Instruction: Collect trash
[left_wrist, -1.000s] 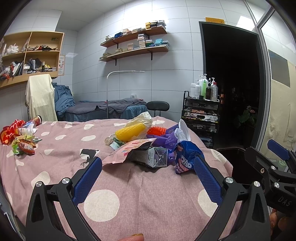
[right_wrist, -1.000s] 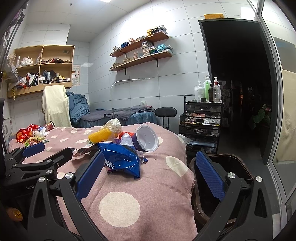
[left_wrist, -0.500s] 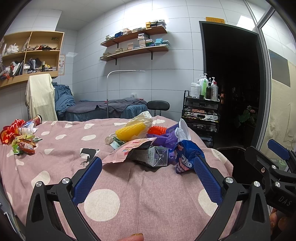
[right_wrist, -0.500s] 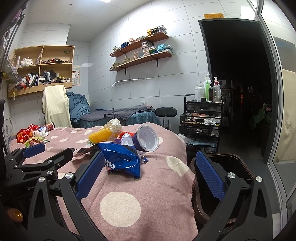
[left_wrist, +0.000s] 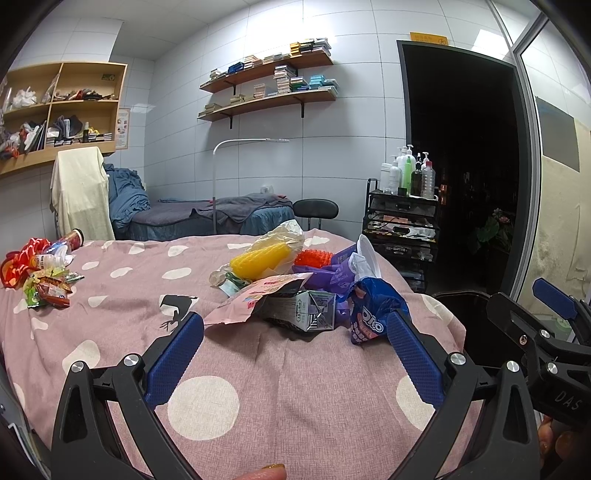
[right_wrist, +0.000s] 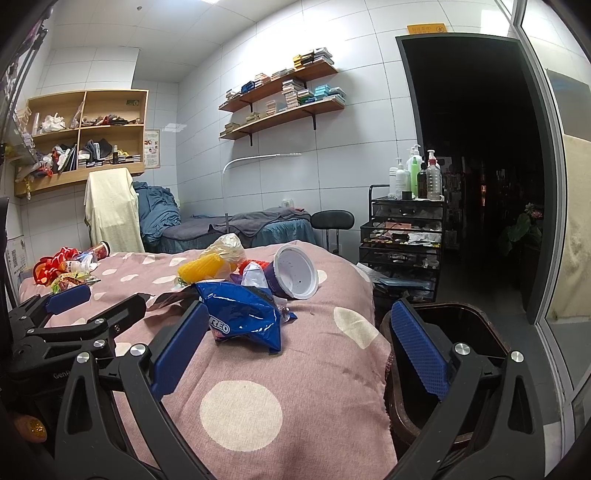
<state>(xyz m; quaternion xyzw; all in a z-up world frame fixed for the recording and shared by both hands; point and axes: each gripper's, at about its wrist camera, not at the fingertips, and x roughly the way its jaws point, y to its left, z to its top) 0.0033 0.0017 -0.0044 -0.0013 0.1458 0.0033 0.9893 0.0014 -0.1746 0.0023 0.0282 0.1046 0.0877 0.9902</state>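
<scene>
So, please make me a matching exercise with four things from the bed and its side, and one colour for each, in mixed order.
Things:
1. Oreo bag
2. cup
3. corn toy
4. bin

Colours:
A. yellow
B. dark brown
C. blue
D. purple with white inside

Pairs: 1-C, 2-D, 3-A, 4-B

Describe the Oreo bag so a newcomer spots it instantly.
On the pink polka-dot bed, find the trash pile near the edge by the dark bin. The Oreo bag lies at its front, nearest the grippers: crumpled, glossy blue, the only piece with white lettering.
</scene>
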